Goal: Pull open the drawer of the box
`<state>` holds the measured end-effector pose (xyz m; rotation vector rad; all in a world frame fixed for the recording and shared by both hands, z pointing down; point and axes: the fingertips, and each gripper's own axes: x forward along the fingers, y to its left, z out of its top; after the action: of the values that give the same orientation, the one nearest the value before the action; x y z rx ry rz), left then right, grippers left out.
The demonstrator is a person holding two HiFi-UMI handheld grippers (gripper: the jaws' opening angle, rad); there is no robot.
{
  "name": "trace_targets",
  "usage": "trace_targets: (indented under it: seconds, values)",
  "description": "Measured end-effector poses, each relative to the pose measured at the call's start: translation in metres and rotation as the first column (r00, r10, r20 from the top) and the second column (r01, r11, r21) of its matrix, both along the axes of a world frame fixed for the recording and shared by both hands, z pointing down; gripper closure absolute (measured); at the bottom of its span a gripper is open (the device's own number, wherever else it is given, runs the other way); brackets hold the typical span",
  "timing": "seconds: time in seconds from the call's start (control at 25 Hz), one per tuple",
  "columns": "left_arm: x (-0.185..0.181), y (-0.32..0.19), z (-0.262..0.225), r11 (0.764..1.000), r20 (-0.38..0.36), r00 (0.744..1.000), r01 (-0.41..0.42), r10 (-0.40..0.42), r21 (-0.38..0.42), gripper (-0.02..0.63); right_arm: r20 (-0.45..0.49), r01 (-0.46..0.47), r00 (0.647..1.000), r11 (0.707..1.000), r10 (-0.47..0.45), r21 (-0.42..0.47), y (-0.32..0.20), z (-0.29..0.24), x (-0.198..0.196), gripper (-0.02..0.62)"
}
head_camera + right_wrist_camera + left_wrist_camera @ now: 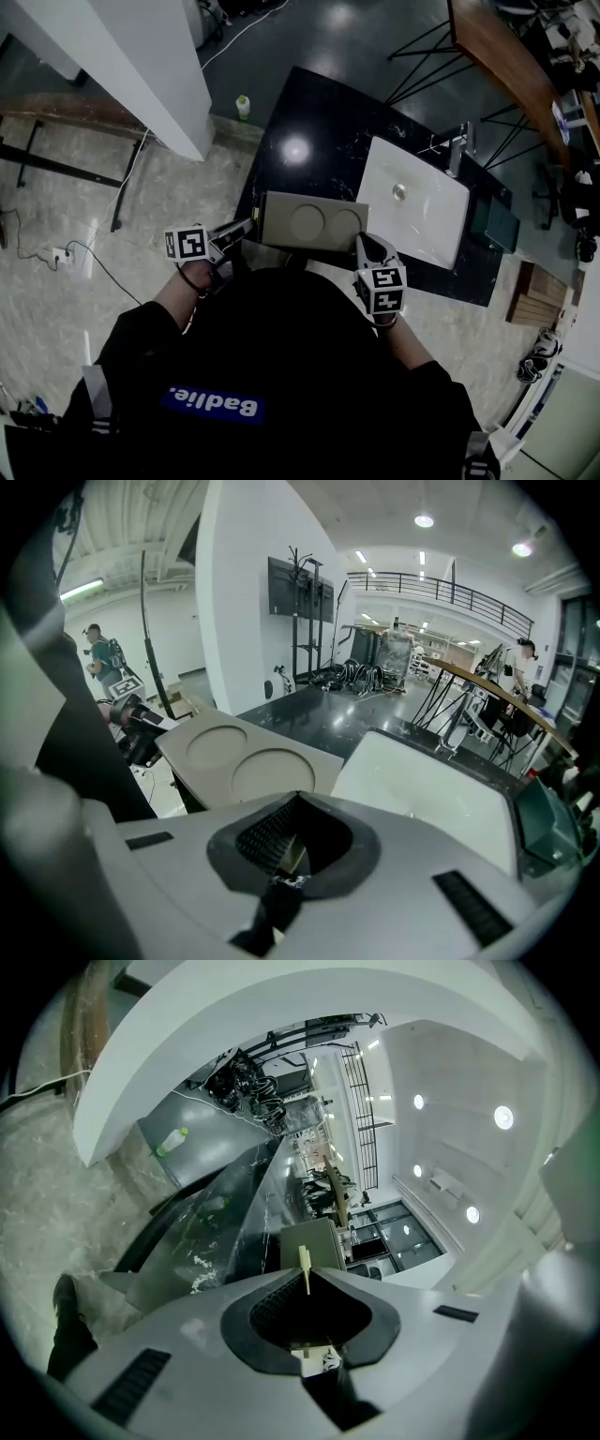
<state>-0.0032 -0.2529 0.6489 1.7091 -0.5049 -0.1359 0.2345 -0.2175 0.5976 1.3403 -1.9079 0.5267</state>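
Note:
A flat beige box (314, 222) with two round hollows in its top lies at the near edge of a black table (319, 112). My left gripper (246, 228) is at the box's left end. In the left gripper view its jaws (305, 1276) are shut on a thin beige tab (304, 1262) that sticks out from the box end (314, 1239). My right gripper (362, 244) hovers at the box's right front corner, shut and empty. From the right gripper (295, 801) I look over the box top (239, 752) towards the left gripper (141, 722).
A white basin (417, 234) sits on the table just right of the box. A white pillar (150, 56) stands at the left, with a green bottle (243, 106) on the floor by it. A wooden table (497, 47) is far right. A person (98, 653) stands in the distance.

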Motion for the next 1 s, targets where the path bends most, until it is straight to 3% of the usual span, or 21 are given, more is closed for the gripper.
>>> trace_targets:
  seconds: [0.48, 1.0]
  values:
    - [-0.036, -0.004, 0.000, 1.000, 0.031, 0.999, 0.012, -0.012, 0.007, 0.578, 0.002, -0.019, 1.000, 1.000, 0.019, 0.004, 0.000, 0.000, 0.000, 0.597]
    - [-0.051, -0.006, 0.000, 1.000, 0.030, 0.999, 0.014, -0.014, 0.019, 0.580, -0.009, -0.044, 0.999, 0.999, 0.044, -0.002, 0.000, 0.000, 0.001, 0.597]
